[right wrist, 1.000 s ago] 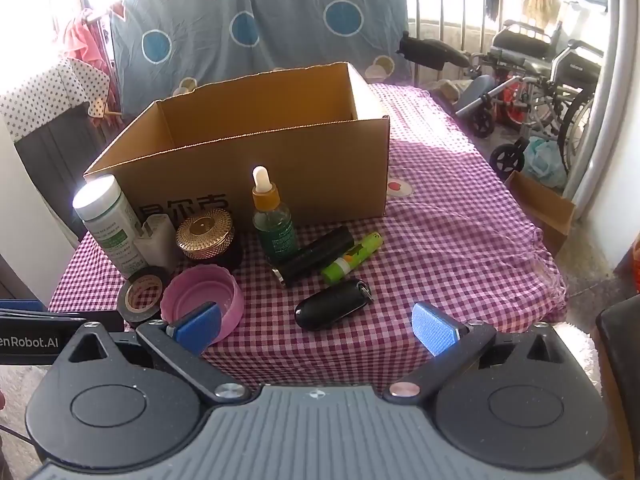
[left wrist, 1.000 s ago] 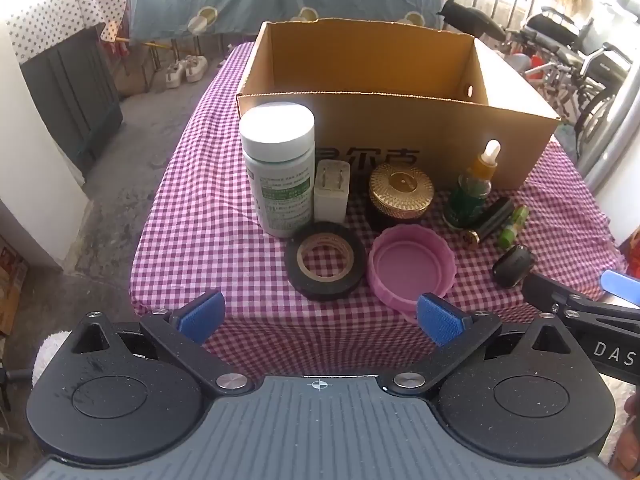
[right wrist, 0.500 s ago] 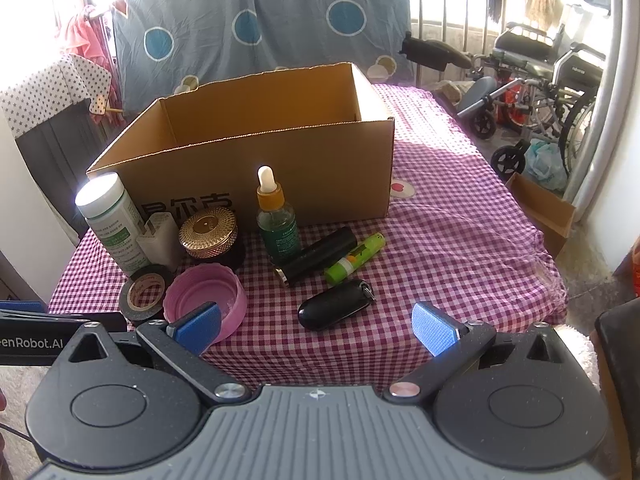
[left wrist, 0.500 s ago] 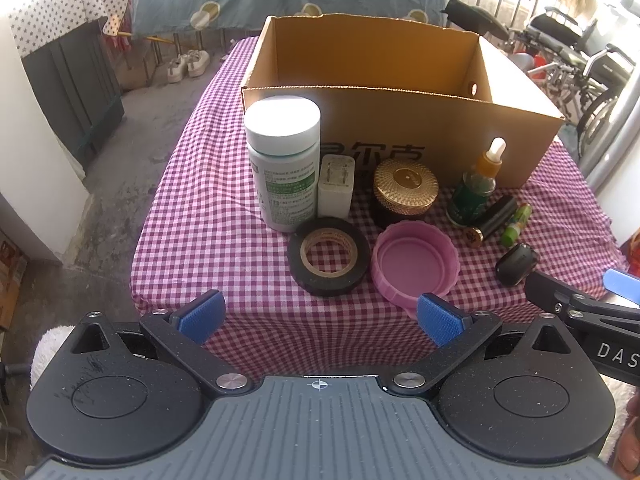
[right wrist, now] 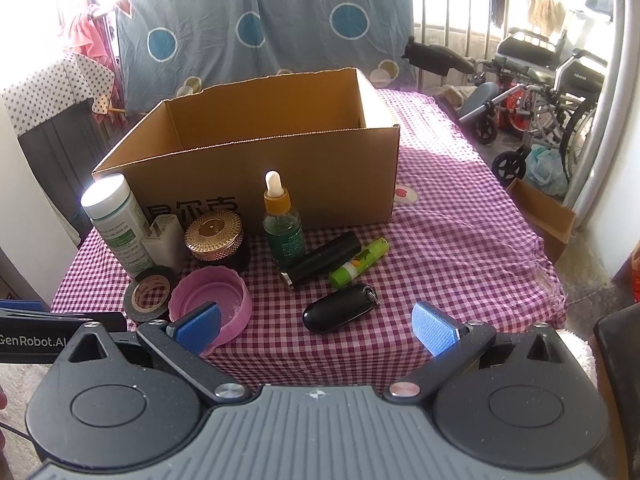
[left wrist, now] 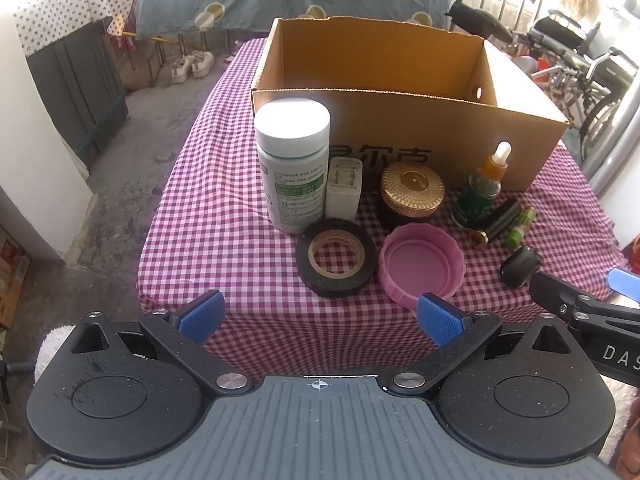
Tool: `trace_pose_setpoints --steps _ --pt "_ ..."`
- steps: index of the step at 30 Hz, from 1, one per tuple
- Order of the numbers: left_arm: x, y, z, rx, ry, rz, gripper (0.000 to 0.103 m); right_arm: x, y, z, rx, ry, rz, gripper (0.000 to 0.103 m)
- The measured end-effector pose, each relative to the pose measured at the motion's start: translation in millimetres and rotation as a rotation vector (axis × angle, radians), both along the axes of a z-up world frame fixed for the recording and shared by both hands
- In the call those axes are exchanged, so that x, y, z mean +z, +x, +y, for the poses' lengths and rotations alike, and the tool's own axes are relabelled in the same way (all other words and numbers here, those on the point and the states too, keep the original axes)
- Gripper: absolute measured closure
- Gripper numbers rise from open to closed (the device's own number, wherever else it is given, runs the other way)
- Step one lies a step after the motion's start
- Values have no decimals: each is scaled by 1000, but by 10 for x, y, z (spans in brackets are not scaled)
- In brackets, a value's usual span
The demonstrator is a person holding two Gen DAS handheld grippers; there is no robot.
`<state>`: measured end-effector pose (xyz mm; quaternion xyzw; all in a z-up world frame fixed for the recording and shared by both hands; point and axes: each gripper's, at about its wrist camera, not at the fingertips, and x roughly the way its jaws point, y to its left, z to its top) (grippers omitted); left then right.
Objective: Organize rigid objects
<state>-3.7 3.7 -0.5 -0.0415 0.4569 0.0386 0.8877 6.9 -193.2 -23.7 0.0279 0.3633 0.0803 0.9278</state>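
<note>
Checked cloth (left wrist: 208, 216) covers a table carrying an empty box (left wrist: 400, 92) at 12 o'clock, with tape (left wrist: 337, 257), lid (left wrist: 421, 265) and fob (right wrist: 340, 314) lined before it. Both the left gripper (left wrist: 318, 316) and right gripper (right wrist: 316, 324) are held wide apart, empty. The nearest item is best straddled squarely before closing.

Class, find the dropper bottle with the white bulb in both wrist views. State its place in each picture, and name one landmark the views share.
Left wrist view: the dropper bottle stands right of centre, in front of the box's right end, beside the gold-lidded jar.
Right wrist view: the dropper bottle stands near centre, against the box front.
Shared landmark: the cardboard box right behind it.
</note>
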Motion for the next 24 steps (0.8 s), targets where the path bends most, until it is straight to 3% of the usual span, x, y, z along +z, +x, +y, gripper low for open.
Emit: trace_pose_setpoints --steps 24 --pt "24 -10 12 2 15 -1 0 26 -9 10 4 -6 -7 0"
